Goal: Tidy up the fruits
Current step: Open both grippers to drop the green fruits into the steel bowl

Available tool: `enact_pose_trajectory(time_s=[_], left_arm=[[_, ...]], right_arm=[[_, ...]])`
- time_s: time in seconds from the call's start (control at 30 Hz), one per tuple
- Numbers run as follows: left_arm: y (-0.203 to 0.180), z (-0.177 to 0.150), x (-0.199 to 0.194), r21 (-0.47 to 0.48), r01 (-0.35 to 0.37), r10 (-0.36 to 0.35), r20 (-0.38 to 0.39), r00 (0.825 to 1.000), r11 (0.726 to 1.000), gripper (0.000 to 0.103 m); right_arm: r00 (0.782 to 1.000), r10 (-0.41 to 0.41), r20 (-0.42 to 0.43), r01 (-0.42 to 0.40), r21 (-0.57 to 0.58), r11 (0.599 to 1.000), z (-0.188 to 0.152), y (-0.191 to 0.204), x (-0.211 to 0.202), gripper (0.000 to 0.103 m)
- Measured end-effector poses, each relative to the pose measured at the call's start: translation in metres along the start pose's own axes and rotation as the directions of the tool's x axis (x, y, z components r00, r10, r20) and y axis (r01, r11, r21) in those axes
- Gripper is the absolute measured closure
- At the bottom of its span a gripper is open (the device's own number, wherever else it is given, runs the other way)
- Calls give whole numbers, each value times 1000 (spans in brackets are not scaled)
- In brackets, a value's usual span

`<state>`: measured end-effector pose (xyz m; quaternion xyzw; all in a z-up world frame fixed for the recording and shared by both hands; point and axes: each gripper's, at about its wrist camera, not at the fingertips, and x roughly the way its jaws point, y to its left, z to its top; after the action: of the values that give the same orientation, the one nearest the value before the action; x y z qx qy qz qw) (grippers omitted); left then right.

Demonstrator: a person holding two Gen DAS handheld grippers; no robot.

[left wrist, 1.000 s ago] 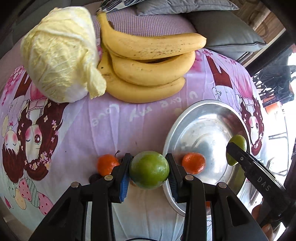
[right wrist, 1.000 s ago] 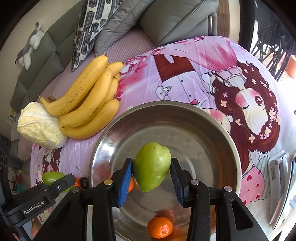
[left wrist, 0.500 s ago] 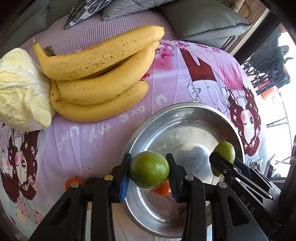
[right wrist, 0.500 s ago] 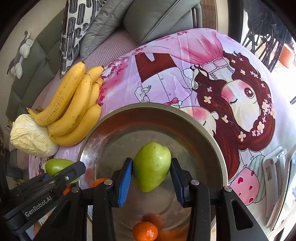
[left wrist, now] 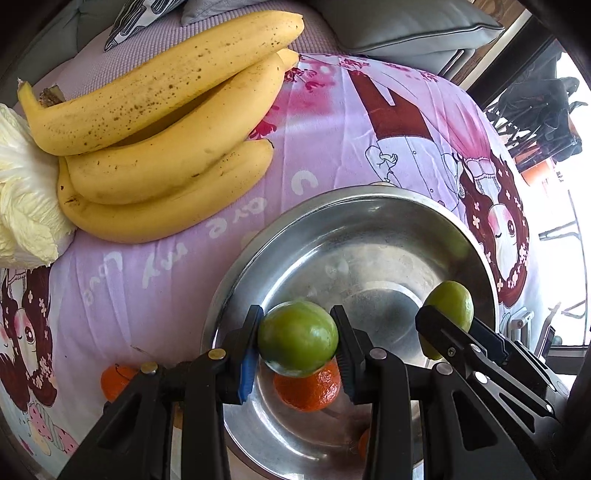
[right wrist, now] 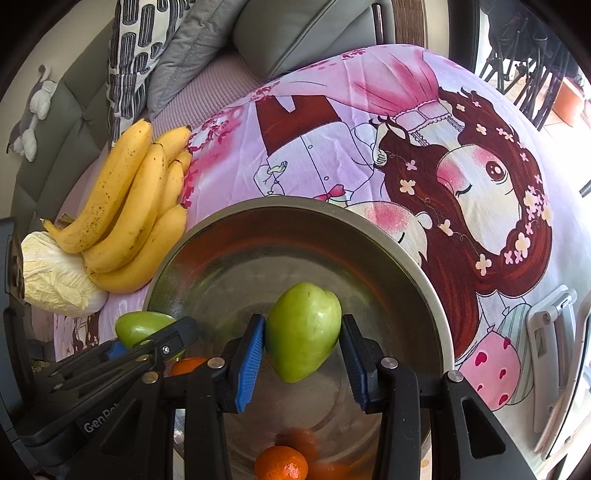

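My left gripper (left wrist: 297, 334) is shut on a round green fruit (left wrist: 295, 343) and hangs over the near left part of the steel bowl (left wrist: 369, 197). Right under that fruit an orange (left wrist: 308, 389) lies in the bowl. Another orange (left wrist: 114, 380) sits on the cloth outside the bowl's left rim. My right gripper (right wrist: 303, 341) is shut on a pear-shaped green fruit (right wrist: 303, 325), held over the middle of the bowl (right wrist: 295, 207). An orange (right wrist: 280, 463) lies in the bowl below it. The two grippers hang side by side, apart.
A bunch of bananas (left wrist: 166, 129) and a pale cabbage (left wrist: 22, 206) lie on the pink cartoon cloth (left wrist: 147, 266) to the far left of the bowl. Grey cushions (right wrist: 303, 33) stand behind. A white plastic piece (right wrist: 554, 332) lies right of the bowl.
My left gripper has carried the round green fruit rightwards from above the cloth to above the bowl. The right gripper, still shut on its green fruit, has barely shifted over the bowl.
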<state>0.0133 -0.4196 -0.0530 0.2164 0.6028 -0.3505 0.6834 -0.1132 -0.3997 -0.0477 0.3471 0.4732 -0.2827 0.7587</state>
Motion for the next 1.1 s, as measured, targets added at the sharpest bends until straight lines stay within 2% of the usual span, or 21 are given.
enact_pose_trajectory(time_s=[0.3,0.53,0.93,1.0,1.07,1.1], left_arm=[[-5,3,16,9,-24,24,-24,999,1000,65],[-10,5,21,6,-37,38,-33,999,999,65],[-18,3,-2,-12,-16,16,4,1000,1000,64],[-17,2,-7,-18,-6,7,6,1000,1000,62],[-15,2,-11,-36,-3,3,-1,1000,999,49],[-13,2,-13,-51,-6,5,-2,1000,999,48]], right_arm=[[1000,-12,-19,12,10,1000,-2,-3,6,59],[1000,0,-1,0,4,1000,-2,-2,0,59],[998,32,57,-32,-1,999,-2,-2,-24,59],[998,34,61,-34,2,999,-2,-2,-26,59],[997,39,61,-39,3,999,-2,-1,-25,59],[997,40,60,-40,2,999,-2,-1,-25,59]])
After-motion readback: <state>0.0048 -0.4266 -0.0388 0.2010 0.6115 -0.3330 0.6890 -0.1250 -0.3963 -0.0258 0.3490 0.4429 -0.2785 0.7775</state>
